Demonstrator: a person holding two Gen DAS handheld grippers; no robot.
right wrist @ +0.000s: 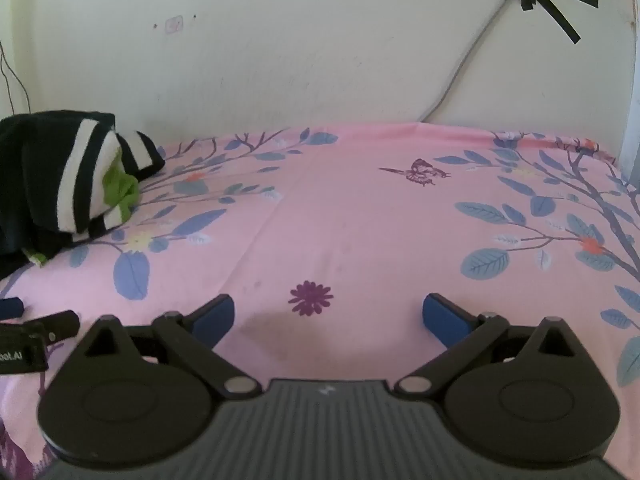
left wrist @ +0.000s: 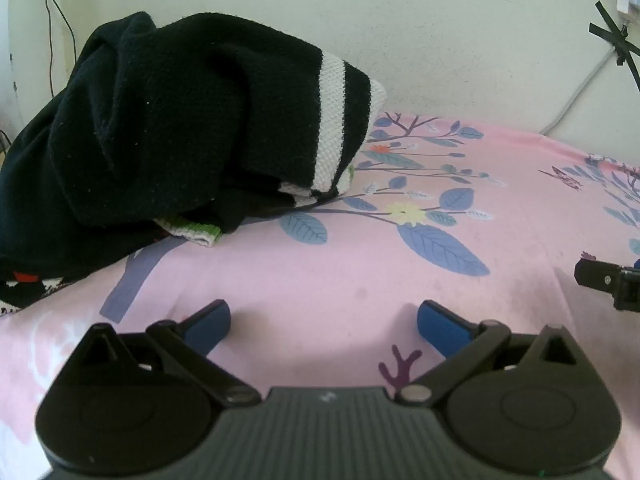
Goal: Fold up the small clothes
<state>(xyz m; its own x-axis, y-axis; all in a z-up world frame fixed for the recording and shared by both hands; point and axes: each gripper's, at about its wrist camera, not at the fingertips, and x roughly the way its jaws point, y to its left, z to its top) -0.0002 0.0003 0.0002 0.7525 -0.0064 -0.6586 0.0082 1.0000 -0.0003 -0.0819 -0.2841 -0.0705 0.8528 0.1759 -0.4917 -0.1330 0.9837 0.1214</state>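
Left hand-held gripper (left wrist: 324, 326): spread wide, nothing held; clothes pile (left wrist: 168, 128) lies ahead-left on bed (left wrist: 360, 280), nearer it; right hand-held gripper (right wrist: 328, 316): likewise wide, empty, farther off.

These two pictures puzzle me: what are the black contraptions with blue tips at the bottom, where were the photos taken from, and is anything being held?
Each picture comes from a camera mounted on a hand-held gripper, looking forward along its two fingers. One shows the left gripper, the other the right gripper. The blue tips are finger pads. Both stand wide open above a pink floral bedsheet and hold nothing. A heap of black clothes with white stripes, with something green tucked in, lies unfolded near the wall. The dark piece at the picture edge is the other gripper.
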